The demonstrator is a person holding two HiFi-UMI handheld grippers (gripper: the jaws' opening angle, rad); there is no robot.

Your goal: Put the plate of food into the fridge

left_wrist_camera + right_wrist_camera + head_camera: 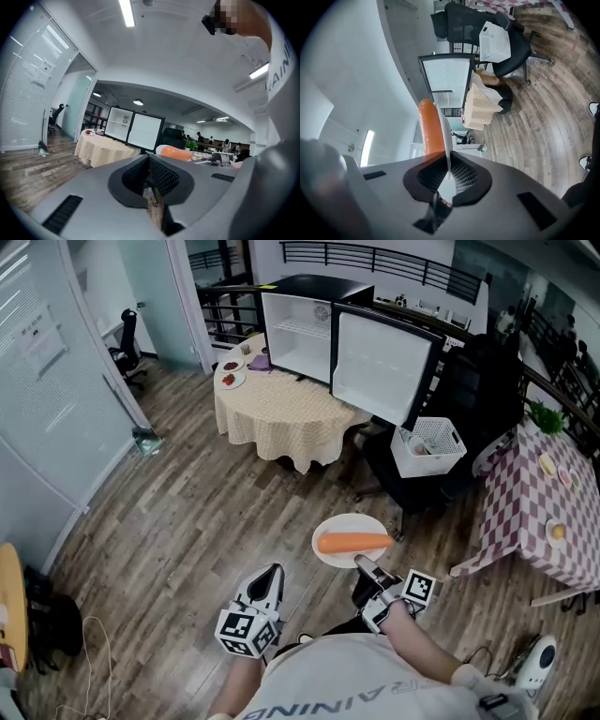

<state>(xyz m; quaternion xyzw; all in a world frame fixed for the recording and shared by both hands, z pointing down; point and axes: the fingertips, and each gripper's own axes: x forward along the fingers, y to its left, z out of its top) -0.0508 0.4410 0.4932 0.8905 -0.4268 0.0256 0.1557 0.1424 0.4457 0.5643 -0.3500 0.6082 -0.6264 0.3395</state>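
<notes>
A white plate (342, 549) carrying a long orange carrot (352, 542) hangs above the wooden floor in the head view. My right gripper (365, 567) is shut on its near rim. In the right gripper view the plate (446, 140) stands edge-on between the pads, with the carrot (431, 127) on its left face. My left gripper (272, 571) hovers to the plate's left, shut, with nothing in it (151, 161). The small fridge (302, 334) stands far ahead on a table with its door (383, 366) swung open to the right; its white inside is lit.
The fridge sits on a round table with a yellow cloth (281, 413), which also holds small plates of food (232, 379). A black chair with a white basket (428, 446) stands right of the door. A checkered table (534, 507) is at the far right, a glass wall (56, 399) on the left.
</notes>
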